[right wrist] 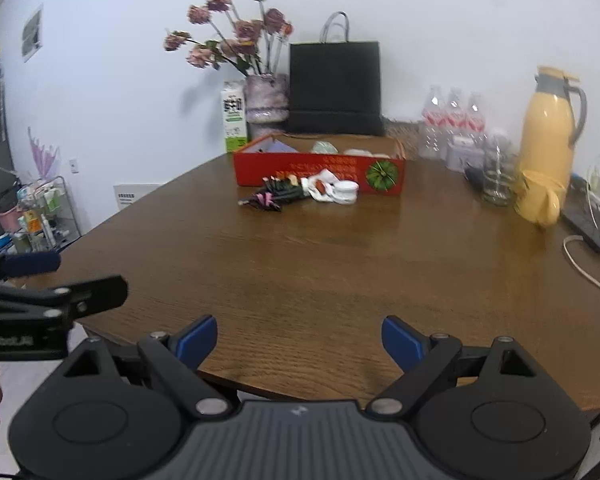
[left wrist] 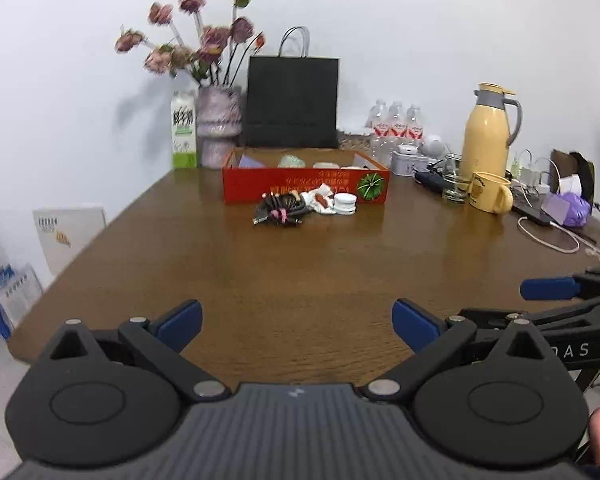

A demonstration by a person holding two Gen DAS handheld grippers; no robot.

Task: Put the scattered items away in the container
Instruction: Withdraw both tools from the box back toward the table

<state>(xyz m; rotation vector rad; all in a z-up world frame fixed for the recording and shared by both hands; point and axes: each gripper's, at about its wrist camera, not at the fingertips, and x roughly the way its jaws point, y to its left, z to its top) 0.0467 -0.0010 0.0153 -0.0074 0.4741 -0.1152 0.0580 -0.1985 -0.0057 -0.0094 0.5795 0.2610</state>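
A: Left wrist view: your left tongs [left wrist: 296, 322] hang over the near edge of the brown bench [left wrist: 300, 272], blue pads spread wide, nothing between them.

B: And the right tongs?

A: Right wrist view: your right tongs [right wrist: 299, 338] also stand wide, with only bare wood in the gap. Each pair shows at the edge of the other's view.

B: Where do the scattered items lie?

A: They lie in a small heap at the far middle of the bench, well apart from both tongs. The heap consists of a bundle of black cables [left wrist: 280, 207] with a pink tie, a crumpled white wrapper [left wrist: 320, 199] with a red mark, and a round white tin [left wrist: 345, 203], all close together.

B: And the container?

A: The red box [left wrist: 305, 186] with a green watermelon print stands just behind the heap; the heap lies against its front wall. Several pale things already rest inside; what they are you cannot tell.

B: What surrounds it?

A: Behind the box stand a vase of dried roses [left wrist: 219, 126], a black paper bag [left wrist: 293, 100] and a milk carton [left wrist: 184, 130]. At right stand a yellow flask [left wrist: 487, 132] and a yellow mug [left wrist: 490, 192].
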